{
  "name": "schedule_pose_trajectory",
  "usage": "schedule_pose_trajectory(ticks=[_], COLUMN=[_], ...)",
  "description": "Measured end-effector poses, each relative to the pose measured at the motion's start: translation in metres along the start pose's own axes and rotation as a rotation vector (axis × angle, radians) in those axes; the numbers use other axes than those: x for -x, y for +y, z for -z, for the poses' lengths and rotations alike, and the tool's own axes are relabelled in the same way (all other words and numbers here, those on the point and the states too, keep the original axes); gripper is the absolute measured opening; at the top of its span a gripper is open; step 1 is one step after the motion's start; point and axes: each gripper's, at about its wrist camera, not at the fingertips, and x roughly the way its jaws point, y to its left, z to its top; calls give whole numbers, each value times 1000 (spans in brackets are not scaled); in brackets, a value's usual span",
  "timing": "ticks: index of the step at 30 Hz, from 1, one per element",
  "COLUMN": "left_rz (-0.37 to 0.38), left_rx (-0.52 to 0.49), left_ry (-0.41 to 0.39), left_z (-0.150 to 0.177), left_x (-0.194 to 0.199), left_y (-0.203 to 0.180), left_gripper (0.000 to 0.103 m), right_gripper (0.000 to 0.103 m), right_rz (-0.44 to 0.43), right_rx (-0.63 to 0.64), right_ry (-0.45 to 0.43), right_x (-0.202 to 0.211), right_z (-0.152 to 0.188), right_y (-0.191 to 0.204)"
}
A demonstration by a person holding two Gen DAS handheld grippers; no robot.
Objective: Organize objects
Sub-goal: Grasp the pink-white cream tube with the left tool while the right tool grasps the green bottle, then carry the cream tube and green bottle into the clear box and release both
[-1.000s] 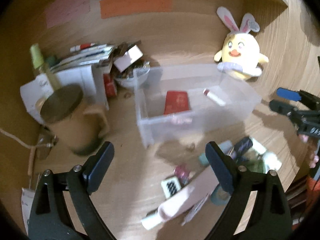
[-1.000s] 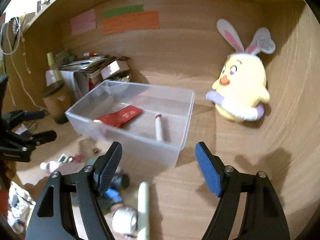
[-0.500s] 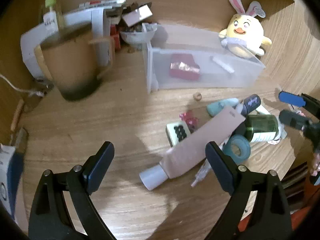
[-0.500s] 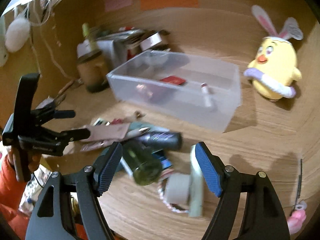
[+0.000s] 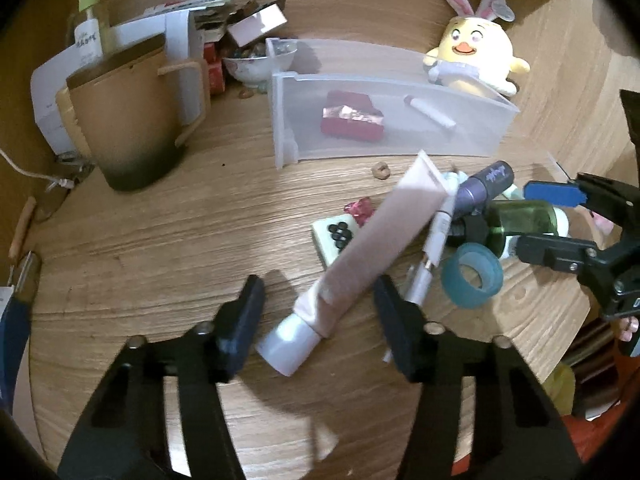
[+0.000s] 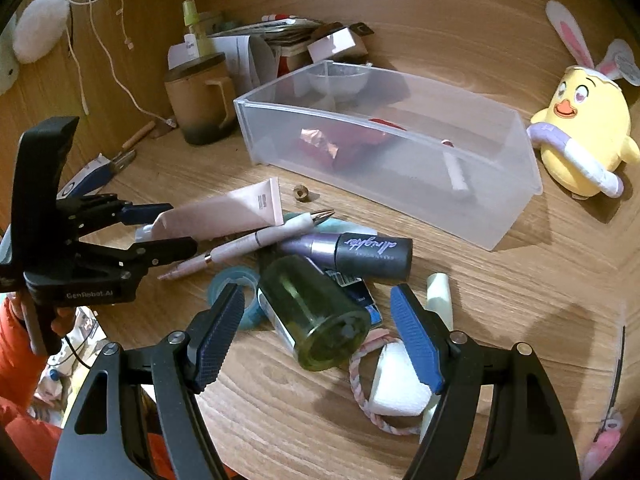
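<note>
A pink tube point(image 5: 376, 240) with a white cap lies on the wooden desk, and my open left gripper point(image 5: 318, 312) straddles its cap end without pinching it; the tube also shows in the right wrist view point(image 6: 224, 214). My open right gripper point(image 6: 318, 330) brackets a green glass bottle point(image 6: 316, 312) lying on its side. Around them lie a purple-and-grey spray can point(image 6: 352, 252), a white pen point(image 6: 256, 242), a teal tape roll point(image 5: 472, 274) and a mahjong tile point(image 5: 334, 234). A clear plastic bin point(image 6: 400, 196) holds a red packet point(image 5: 352, 120) and a small white tube point(image 5: 430, 110).
A brown mug with lid point(image 5: 124, 120) stands at the left beside a white box stack point(image 5: 176, 40) and a bowl point(image 5: 260, 64). A yellow bunny-eared plush point(image 6: 580, 132) sits right of the bin. A white foam block and braided band point(image 6: 392, 392) lie near my right fingers.
Both grippers have come down and forward onto the pile. The left one has narrowed around the pink tube's cap end. The right one now brackets the green bottle.
</note>
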Motion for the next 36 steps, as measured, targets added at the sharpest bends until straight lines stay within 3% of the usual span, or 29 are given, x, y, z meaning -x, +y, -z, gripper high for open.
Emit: schedule_pose_trajectory(ticks=[6,10,14,18,29,36], left_rz=[-3,11,3,10,2,8], left_rx=[8,21,22,24,-14,-32], left_ry=[-11,-12,-21,-40,-69,-32], left_z=[-1,0,-1,-5,-15,-19], left_x=[0,2,4,10,20,6], left_y=[2,1,-1,-3,-14,-17], left_gripper=[31,18,16,7,5,7], right_gripper=[54,51,47,44,40,40], right_rz=[7,7,-10,-24,-49,-42], right_rx=[39,47,50,47,3,33], right_ry=[5,-4,-16,-33,-102,-43], right_x=[-3,-3,-1,4,28,17], right_z=[0,1,2,3,-2,8], right_y=[6,6,7,8,0,6])
